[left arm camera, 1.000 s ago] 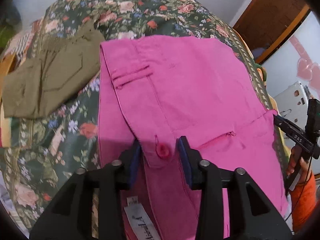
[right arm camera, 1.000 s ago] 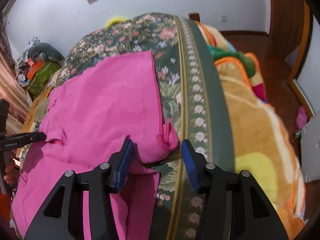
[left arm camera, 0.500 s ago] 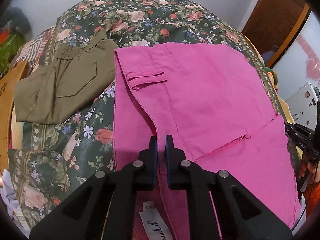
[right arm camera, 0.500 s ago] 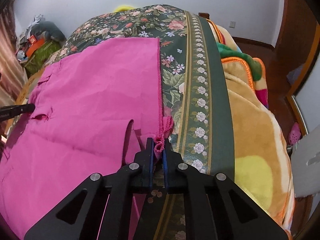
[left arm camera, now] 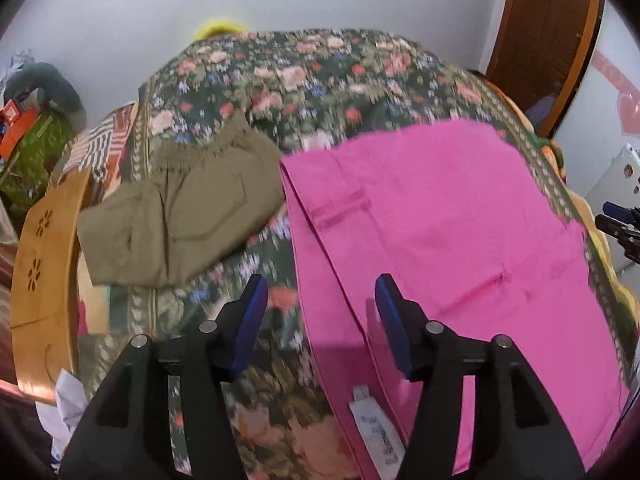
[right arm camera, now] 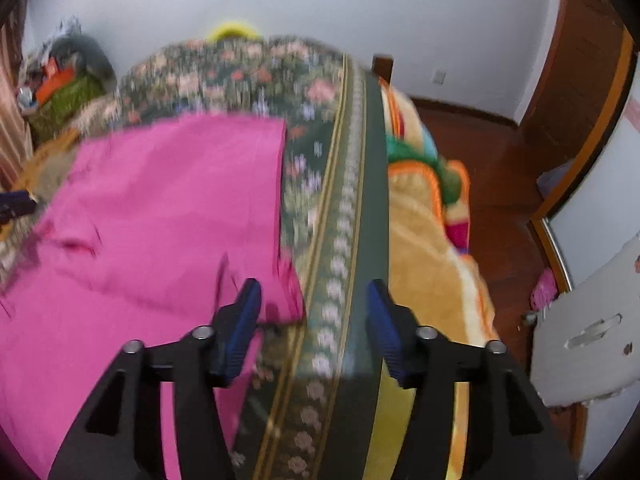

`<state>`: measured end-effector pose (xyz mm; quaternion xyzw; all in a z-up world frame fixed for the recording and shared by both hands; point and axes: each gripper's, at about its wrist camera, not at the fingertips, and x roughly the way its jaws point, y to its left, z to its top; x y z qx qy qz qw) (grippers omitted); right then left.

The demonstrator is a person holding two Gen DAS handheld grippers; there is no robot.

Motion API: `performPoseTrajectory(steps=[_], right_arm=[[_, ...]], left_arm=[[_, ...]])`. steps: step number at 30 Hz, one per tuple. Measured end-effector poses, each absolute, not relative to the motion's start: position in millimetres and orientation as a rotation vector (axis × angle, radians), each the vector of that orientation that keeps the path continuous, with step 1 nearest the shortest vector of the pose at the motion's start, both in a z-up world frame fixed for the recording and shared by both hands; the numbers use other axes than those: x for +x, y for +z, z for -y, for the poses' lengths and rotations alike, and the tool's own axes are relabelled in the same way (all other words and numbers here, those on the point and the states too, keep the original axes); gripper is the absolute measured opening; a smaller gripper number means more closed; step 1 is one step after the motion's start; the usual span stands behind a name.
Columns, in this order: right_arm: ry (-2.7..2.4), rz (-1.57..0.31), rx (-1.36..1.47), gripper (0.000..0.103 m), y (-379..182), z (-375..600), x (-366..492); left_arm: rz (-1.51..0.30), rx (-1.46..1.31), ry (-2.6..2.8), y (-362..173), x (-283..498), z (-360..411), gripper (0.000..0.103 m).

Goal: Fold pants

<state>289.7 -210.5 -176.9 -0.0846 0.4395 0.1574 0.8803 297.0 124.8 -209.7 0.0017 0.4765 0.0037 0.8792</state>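
Note:
The pink pants lie folded flat on the floral bedspread; they also show in the right wrist view. My left gripper is open and empty, raised above the pants' left edge, near a white label. My right gripper is open and empty, above the pants' right edge and the bedspread's green border. The right gripper also shows at the right edge of the left wrist view.
Folded olive pants lie left of the pink ones. A wooden board stands at the bed's left side. An orange and yellow blanket hangs off the right side. A wooden door and white object are beyond.
Both grippers were shut on the pink pants half a second ago; now both have opened, let go and pulled up and back. The pants lie flat.

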Motion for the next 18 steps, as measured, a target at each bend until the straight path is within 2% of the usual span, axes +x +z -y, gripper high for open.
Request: performPoseTrajectory(steps=[4, 6, 16, 18], right_arm=[[0.355, -0.879, -0.143, 0.054, -160.9, 199.6, 308.1], [0.373, -0.867, -0.121, 0.055, -158.7, 192.8, 319.1], [0.424, -0.874, -0.121, 0.056, -180.6, 158.7, 390.0], [0.424, -0.887, -0.125, 0.056, -189.1, 153.8, 404.4]], left_arm=[[-0.972, -0.066, 0.006, -202.1, 323.4, -133.9, 0.067], [-0.958, -0.090, 0.008, -200.3, 337.9, -136.8, 0.068], [-0.959, -0.041, 0.010, -224.9, 387.8, -145.0, 0.068], [-0.965, -0.053, 0.011, -231.2, 392.5, -148.9, 0.064]])
